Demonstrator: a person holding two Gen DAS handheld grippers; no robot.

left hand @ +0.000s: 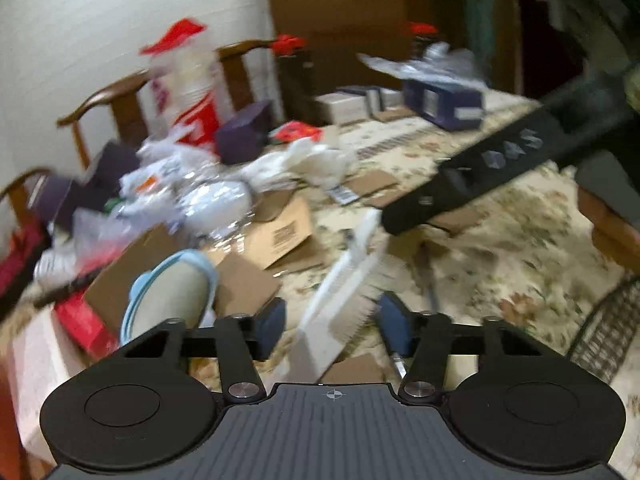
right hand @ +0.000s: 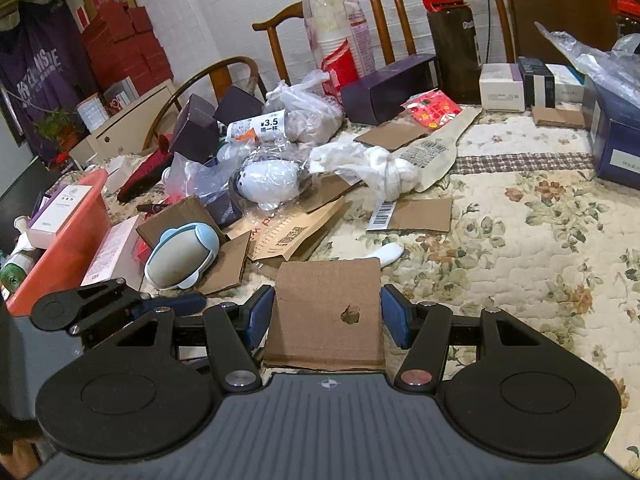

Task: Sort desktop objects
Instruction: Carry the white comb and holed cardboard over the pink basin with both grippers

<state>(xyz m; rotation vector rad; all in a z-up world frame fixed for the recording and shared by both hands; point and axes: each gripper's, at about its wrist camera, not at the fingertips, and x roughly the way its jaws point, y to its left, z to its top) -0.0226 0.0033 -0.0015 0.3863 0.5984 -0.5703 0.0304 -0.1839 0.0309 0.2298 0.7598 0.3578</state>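
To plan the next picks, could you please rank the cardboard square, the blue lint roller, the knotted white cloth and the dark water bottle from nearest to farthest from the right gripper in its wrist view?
1. Cardboard square: between the right gripper fingers.
2. Blue lint roller: left, near.
3. Knotted white cloth: mid-table, ahead.
4. Dark water bottle: far edge, by the chairs.

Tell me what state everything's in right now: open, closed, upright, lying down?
left gripper: open, white brush between its fingers, grip unclear.
right gripper: open around a cardboard square.
white brush: tilted, blurred.
cardboard square: lying flat, small hole in it.
dark bottle: upright, red cap on.
bag of paper cups: standing upright.
orange bin: open-topped, boxes inside.
blue lint roller: lying on its side.
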